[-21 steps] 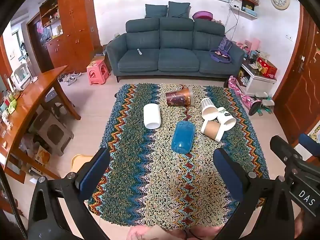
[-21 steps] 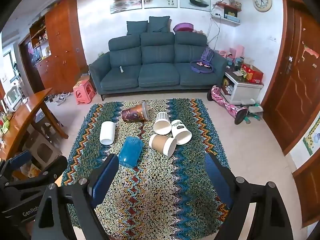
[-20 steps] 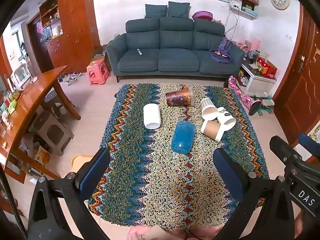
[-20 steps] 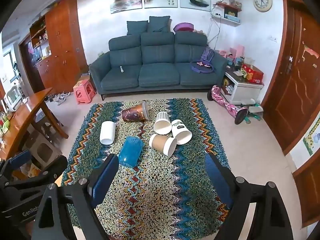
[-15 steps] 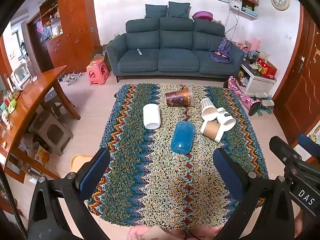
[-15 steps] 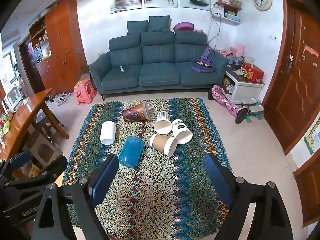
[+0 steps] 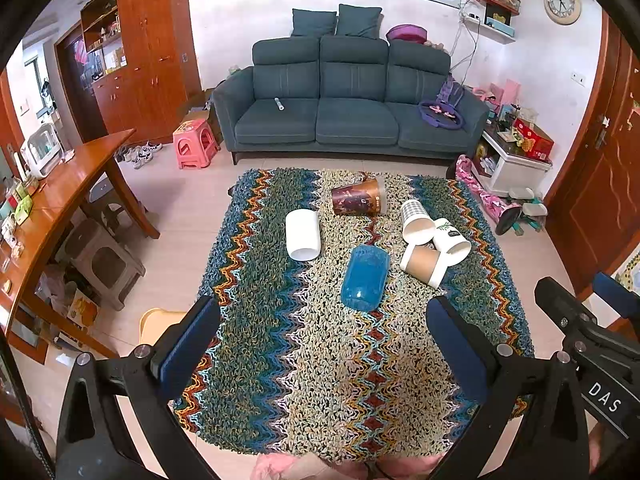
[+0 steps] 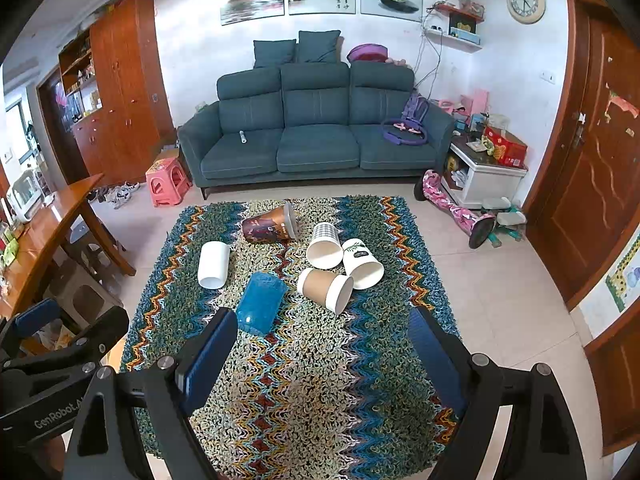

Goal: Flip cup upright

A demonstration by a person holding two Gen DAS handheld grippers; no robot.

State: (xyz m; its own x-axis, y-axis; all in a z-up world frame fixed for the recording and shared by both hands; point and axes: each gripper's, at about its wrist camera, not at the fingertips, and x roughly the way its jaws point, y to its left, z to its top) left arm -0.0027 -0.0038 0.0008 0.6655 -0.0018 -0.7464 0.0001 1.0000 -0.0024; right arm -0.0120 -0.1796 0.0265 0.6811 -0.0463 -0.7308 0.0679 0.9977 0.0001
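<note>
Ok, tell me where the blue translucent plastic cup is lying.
In the left wrist view, the blue translucent plastic cup lies on its side mid-rug, between the white cylindrical cup on its left and the brown paper cup on its right.

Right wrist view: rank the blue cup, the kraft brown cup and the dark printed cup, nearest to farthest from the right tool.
1. Blue cup, lying just ahead of the right tool, left side.
2. Kraft brown cup, centre, slightly farther.
3. Dark printed cup, far end of the rug.

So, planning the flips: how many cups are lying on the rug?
6: white cylindrical cup left, blue translucent cup centre, brown printed cup behind, and checkered, leaf-print, kraft-paper cups clustered right.
</note>
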